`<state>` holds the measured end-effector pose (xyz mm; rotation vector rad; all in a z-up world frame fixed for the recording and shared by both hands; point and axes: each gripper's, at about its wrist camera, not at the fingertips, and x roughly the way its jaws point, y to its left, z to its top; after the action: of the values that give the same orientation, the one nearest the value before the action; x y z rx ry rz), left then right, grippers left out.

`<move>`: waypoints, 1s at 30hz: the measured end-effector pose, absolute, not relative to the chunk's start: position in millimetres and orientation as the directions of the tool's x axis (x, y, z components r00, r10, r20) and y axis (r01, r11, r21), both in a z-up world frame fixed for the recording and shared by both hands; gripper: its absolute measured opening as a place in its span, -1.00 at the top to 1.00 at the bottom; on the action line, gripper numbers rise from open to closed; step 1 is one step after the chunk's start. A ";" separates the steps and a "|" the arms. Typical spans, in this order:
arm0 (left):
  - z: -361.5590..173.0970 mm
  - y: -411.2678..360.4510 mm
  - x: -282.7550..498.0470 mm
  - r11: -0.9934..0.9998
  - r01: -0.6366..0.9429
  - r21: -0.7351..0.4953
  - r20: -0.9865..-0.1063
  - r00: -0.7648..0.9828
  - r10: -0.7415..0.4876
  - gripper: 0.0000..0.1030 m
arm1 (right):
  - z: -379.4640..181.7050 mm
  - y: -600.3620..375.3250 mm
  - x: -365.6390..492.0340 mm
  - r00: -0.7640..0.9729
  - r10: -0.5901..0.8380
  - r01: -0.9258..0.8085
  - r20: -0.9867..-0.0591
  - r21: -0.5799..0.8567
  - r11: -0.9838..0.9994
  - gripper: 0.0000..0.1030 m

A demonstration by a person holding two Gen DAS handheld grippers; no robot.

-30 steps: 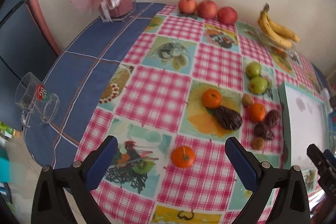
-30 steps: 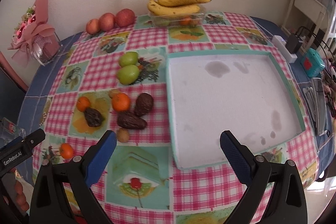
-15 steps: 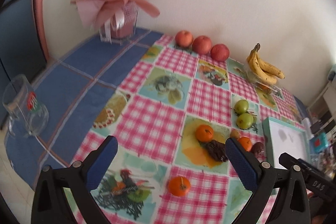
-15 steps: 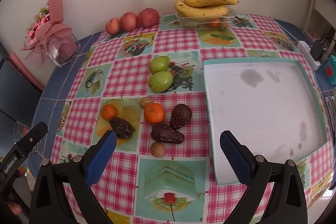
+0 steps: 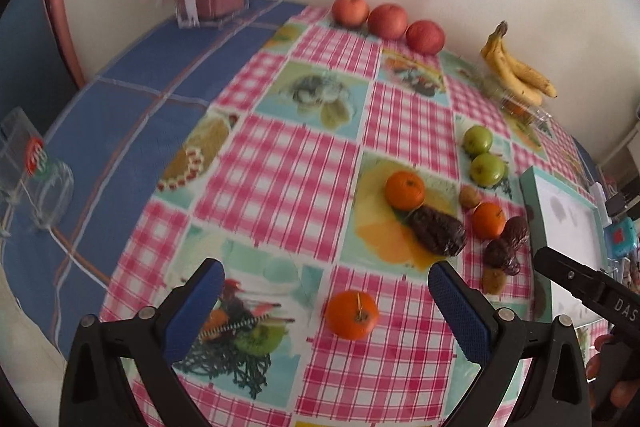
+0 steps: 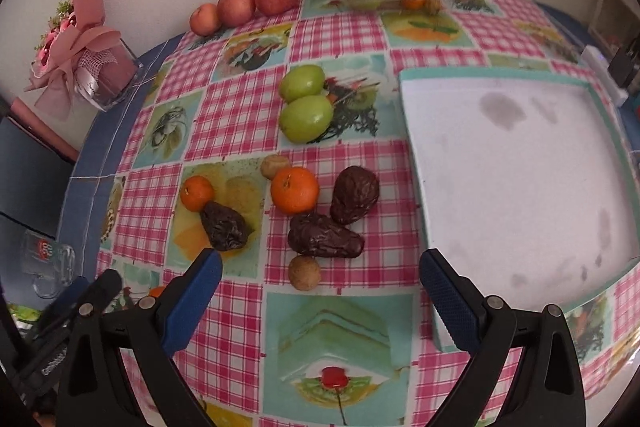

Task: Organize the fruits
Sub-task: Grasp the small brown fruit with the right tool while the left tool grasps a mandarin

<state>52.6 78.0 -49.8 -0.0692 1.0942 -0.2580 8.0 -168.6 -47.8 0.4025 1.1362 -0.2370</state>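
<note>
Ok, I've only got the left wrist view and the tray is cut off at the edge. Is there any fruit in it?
Observer: No. The right wrist view shows the whole tray, and it holds no fruit, only a few grey stains.
Operator: And the right hand-held gripper, is it carrying anything?
Observer: No. The right hand-held gripper is open, with nothing between its fingers.
Operator: What lies straight ahead of it?
Observer: A small round brown fruit sits between its fingertips on the cloth, just in front of a dark wrinkled fruit.
</note>
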 end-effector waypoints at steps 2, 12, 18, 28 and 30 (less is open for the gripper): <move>-56.7 76.6 52.3 0.966 0.167 -0.197 -0.881 0.402 -0.249 -0.98 | -52.2 -168.0 7.6 0.396 0.022 0.386 -0.918 0.188 0.903 -0.92; -78.9 62.7 49.5 0.959 0.191 -0.210 -0.913 0.313 -0.262 -0.69 | -85.1 -164.1 12.9 0.316 0.088 0.395 -0.945 0.215 0.893 -0.47; -86.5 58.6 49.9 0.953 0.201 -0.226 -0.920 0.278 -0.277 -0.18 | -92.9 -160.3 15.0 0.307 0.123 0.384 -0.944 0.241 0.891 0.05; -90.3 58.9 49.0 0.948 0.196 -0.250 -0.921 0.254 -0.296 0.26 | -96.2 -156.6 18.9 0.307 0.130 0.370 -0.943 0.244 0.896 0.52; -90.4 59.8 49.4 0.947 0.192 -0.256 -0.920 0.254 -0.300 0.27 | -95.9 -154.5 20.4 0.306 0.128 0.365 -0.943 0.240 0.900 0.52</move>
<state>49.4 59.8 -90.4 -0.0978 1.2713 -0.3351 20.4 -154.5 -95.9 0.4555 1.2618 -0.1642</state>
